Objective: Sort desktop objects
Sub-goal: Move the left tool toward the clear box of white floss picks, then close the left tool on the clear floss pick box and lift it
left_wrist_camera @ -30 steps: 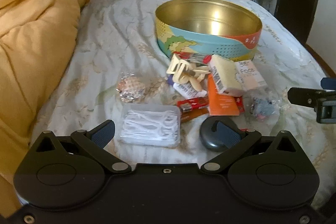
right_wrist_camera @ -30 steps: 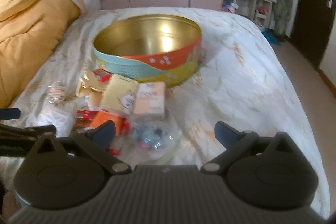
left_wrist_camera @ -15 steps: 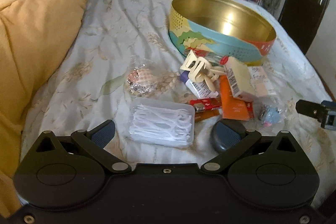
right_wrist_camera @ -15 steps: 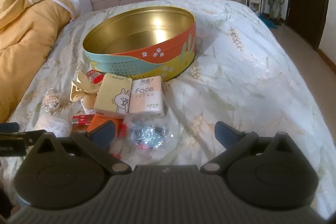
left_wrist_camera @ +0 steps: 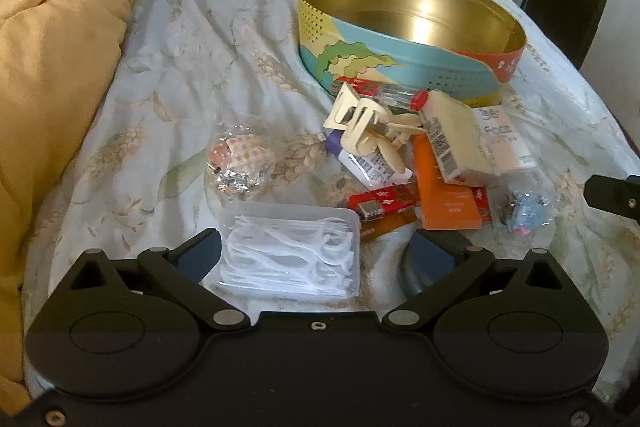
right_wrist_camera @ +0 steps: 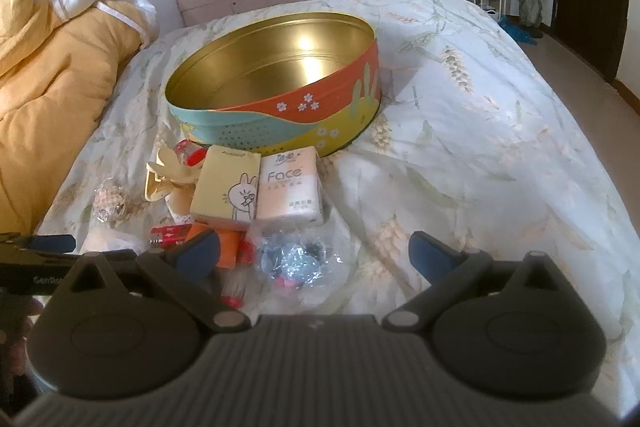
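A round painted tin (left_wrist_camera: 408,67) (right_wrist_camera: 280,123) with a gold inside stands empty on the bed. In front of it lies a heap of small items: a cream hair claw (left_wrist_camera: 360,123), two tissue packs (right_wrist_camera: 256,187), an orange pack (left_wrist_camera: 444,195), a red packet (left_wrist_camera: 380,201) and a clear bag with a blue trinket (left_wrist_camera: 528,213) (right_wrist_camera: 298,261). A clear box of floss picks (left_wrist_camera: 292,255) lies between the fingers of my left gripper (left_wrist_camera: 316,259), which is open. A dark round case (left_wrist_camera: 424,267) sits by its right finger. My right gripper (right_wrist_camera: 316,255) is open over the trinket bag.
A yellow duvet (left_wrist_camera: 52,67) is piled along the left side of the bed. A wrapped sweet in clear film (left_wrist_camera: 240,163) lies left of the heap. Bare floral sheet (right_wrist_camera: 480,147) stretches to the right. Wardrobe doors, a cluttered desk and a dark door stand behind.
Both grippers have moved forward and lower toward the heap. The floss box now sits between the left fingers, and the trinket bag lies between the right fingers. Nothing has been grasped.
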